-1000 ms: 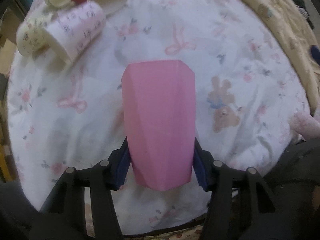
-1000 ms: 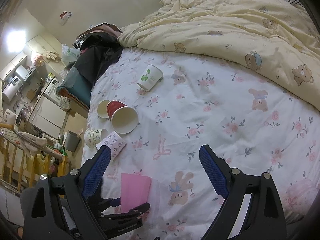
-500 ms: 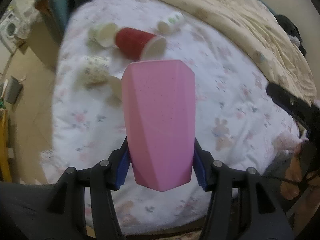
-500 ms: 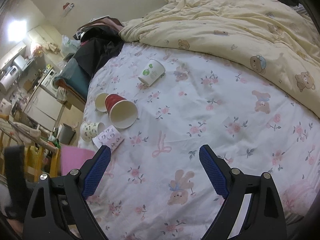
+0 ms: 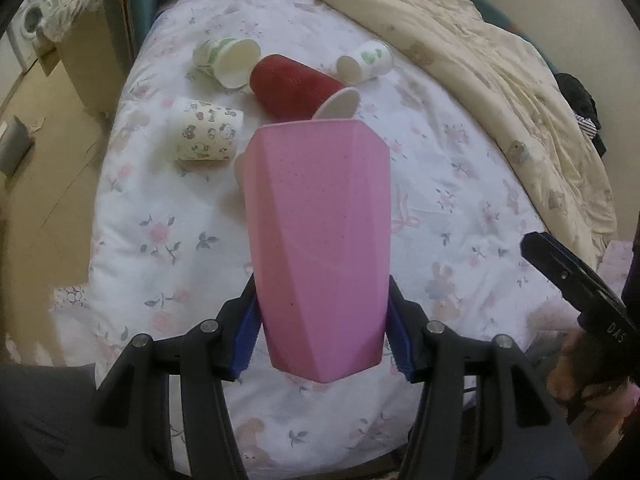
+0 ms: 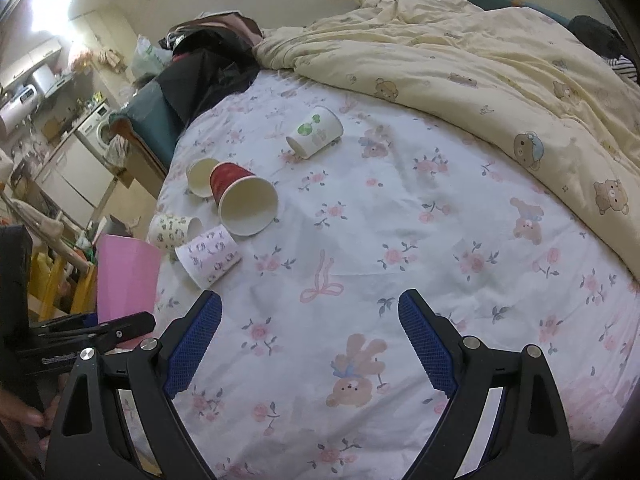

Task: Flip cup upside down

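My left gripper is shut on a faceted pink cup and holds it in the air above the near left corner of the bed. The blue pads press its sides near the end closest to the camera. The cup also shows in the right wrist view, at the far left, off the bed's edge, with its wide end up. My right gripper is open and empty, low over the floral sheet. It also shows at the right edge of the left wrist view.
Several paper cups lie on their sides on the sheet: a red one, a green-print one, a cartoon-print one, a pink-print one. A yellow duvet covers the far right. The floor lies left of the bed.
My left gripper has lifted the pink cup off the sheet and drawn back toward the bed's near left corner, tilting up. The right gripper has barely moved.
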`<state>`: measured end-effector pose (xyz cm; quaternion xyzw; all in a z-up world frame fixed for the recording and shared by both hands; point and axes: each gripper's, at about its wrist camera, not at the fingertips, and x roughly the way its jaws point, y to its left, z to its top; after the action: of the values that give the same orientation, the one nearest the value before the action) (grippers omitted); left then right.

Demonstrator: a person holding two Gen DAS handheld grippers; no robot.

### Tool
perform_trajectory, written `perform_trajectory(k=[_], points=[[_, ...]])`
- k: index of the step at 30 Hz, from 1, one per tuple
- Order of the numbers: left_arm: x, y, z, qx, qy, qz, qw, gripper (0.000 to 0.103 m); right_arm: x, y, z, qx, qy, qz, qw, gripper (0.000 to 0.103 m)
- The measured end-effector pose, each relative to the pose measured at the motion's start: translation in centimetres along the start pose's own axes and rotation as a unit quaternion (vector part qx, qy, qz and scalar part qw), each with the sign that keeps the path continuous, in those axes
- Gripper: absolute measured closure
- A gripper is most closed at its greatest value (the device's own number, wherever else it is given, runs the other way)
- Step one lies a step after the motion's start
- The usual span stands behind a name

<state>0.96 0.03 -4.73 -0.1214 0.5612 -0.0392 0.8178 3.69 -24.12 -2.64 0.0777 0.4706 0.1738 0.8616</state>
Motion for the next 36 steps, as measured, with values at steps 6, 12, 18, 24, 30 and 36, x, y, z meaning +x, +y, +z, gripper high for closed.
perform_trajectory(k=[6, 12, 18, 24, 30, 36], points=[[0.0, -0.5, -0.4, 0.009, 0.005, -0.015, 0.9998, 0.051, 0.3, 1.8, 0.9, -0.042, 0.006, 0.029, 0.999, 0.011], [-0.2, -2.1, -0.8, 0.034, 0.011, -0.045, 0.9984, 0.051, 0.6, 2.7, 2.3, -0.045, -0.007, 0.082, 0.996, 0.011], [0.5, -3.8, -1.8, 0.057, 0.039, -0.084, 0.9941, 0.051, 1.2, 3.9, 1.8, -0.05, 0.014, 0.133, 0.99, 0.011], [0.1, -5.9, -2.7, 0.107, 0.033, -0.082, 0.9904, 0.051, 1.7, 4.5, 1.5, -0.054, 0.031, 0.148, 0.987, 0.011], [-1.4, -6.0, -2.6, 0.118, -0.004, -0.079, 0.9899, 0.052, 2.5, 2.9, 1.5, -0.021, 0.046, 0.131, 0.99, 0.011], [-2.3, -5.4, -2.0, 0.106, -0.03, -0.079, 0.9907, 0.055, 3.5, 1.1, 1.3, 0.022, 0.066, 0.121, 0.99, 0.011]])
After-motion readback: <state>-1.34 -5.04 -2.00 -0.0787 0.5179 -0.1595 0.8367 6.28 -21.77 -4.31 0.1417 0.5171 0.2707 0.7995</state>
